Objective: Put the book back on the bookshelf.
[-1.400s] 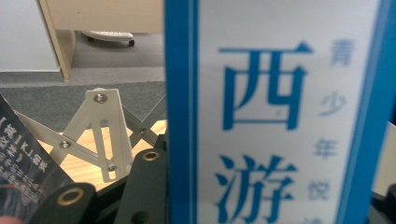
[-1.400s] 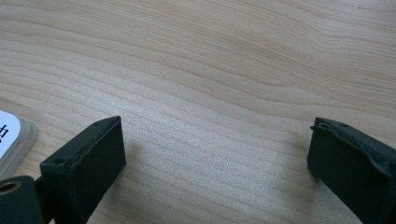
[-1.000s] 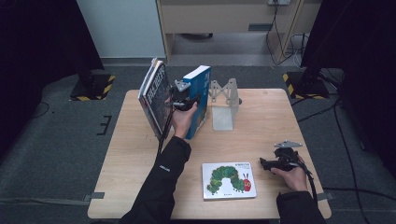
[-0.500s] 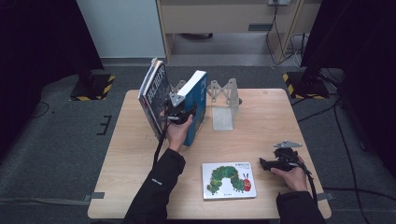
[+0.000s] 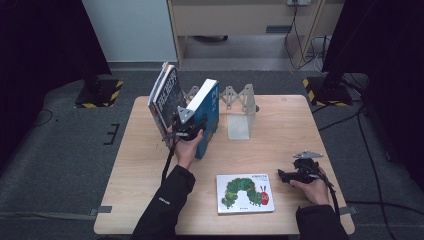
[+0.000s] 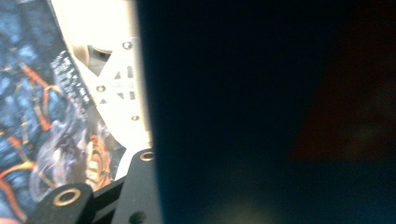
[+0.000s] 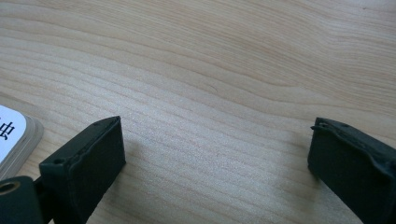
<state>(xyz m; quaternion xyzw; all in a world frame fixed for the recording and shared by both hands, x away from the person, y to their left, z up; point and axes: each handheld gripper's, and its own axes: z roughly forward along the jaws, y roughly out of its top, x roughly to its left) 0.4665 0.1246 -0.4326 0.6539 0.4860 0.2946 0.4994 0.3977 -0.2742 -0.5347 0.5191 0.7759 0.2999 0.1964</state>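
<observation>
Pinching the thick blue book (image 5: 206, 117), the left gripper (image 5: 186, 125) holds it tilted beside the dark leaning books (image 5: 164, 100) on the light wooden table (image 5: 270, 145). Near the flat white caterpillar book (image 5: 245, 193), the right gripper (image 5: 292, 176) rests with its jaws spread wide.

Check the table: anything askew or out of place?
Yes. The blue book in the left gripper tilts left instead of standing upright, and the dark books beside it lean too. The caterpillar book lies flat near the front edge, away from the rack.
</observation>
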